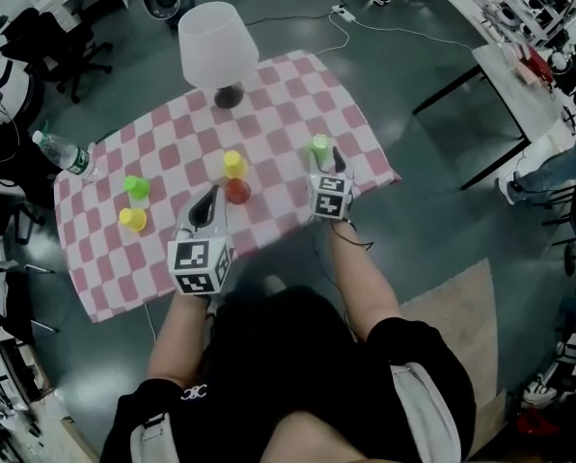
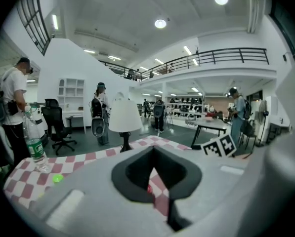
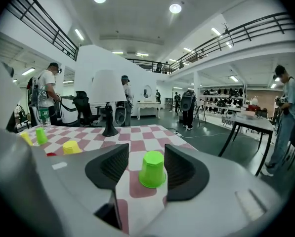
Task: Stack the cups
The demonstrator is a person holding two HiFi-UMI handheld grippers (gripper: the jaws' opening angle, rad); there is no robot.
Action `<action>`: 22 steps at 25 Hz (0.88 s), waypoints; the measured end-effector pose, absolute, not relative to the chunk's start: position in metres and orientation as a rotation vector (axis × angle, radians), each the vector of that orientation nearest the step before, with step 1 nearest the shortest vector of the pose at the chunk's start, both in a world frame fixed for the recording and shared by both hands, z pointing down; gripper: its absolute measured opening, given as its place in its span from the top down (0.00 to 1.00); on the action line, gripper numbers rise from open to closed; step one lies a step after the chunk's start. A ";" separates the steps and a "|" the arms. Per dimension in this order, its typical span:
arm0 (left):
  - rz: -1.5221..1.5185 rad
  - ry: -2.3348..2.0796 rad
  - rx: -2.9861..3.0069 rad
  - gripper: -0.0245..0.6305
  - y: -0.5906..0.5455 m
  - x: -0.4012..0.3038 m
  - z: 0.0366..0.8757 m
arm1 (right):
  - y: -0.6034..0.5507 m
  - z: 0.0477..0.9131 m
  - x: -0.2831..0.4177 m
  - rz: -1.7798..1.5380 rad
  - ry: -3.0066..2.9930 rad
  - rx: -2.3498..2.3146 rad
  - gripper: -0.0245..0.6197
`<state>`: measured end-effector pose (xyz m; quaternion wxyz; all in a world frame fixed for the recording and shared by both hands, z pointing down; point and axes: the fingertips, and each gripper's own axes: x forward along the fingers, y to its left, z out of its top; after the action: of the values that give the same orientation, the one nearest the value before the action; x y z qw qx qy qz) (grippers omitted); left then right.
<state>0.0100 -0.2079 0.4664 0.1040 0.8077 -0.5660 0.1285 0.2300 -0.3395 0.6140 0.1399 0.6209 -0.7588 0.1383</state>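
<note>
On the checkered table (image 1: 288,95), the left gripper (image 1: 208,205) is hovering clenched and empty near the red cup (image 1: 237,192), while the right gripper (image 1: 334,160) is standing released around the upturned green cup (image 3: 152,169), pads clear of it.

A rectangular surface is covered by a pink-and-white checked cloth (image 1: 297,95), seen from above. At its far edge stands a table lamp (image 1: 217,41) with a wide white shade and a dark base. A clear plastic water bottle (image 1: 64,152) with a green label stands upright on the left corner. The floor is dark grey. Beyond the surface, a white cable (image 1: 384,27) trails to a power strip (image 1: 343,11). A black office chair (image 1: 61,41) is at upper left, and a black-legged table (image 1: 505,75) is at upper right. A beige rug (image 1: 461,326) lies at lower right. A person in a white shirt (image 2: 11,107) stands beside the bottle.
</note>
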 end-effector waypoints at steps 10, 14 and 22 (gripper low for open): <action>0.433 -1.671 2.288 0.96 -0.203 0.002 0.495 | -0.359 0.663 0.241 0.548 -2.138 1.766 0.63; 0.452 -1.669 2.260 0.96 -0.200 -0.003 0.503 | -0.364 0.678 0.240 0.564 -2.127 1.739 0.63; 0.437 -1.663 2.247 0.96 -0.202 -0.005 0.506 | -0.372 0.689 0.241 0.563 -2.078 1.733 0.63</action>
<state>-0.0047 -0.2018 0.5063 0.1554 0.7845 -0.5807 0.1524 0.2410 -0.3721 0.6894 0.1877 0.6160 -0.7384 0.2002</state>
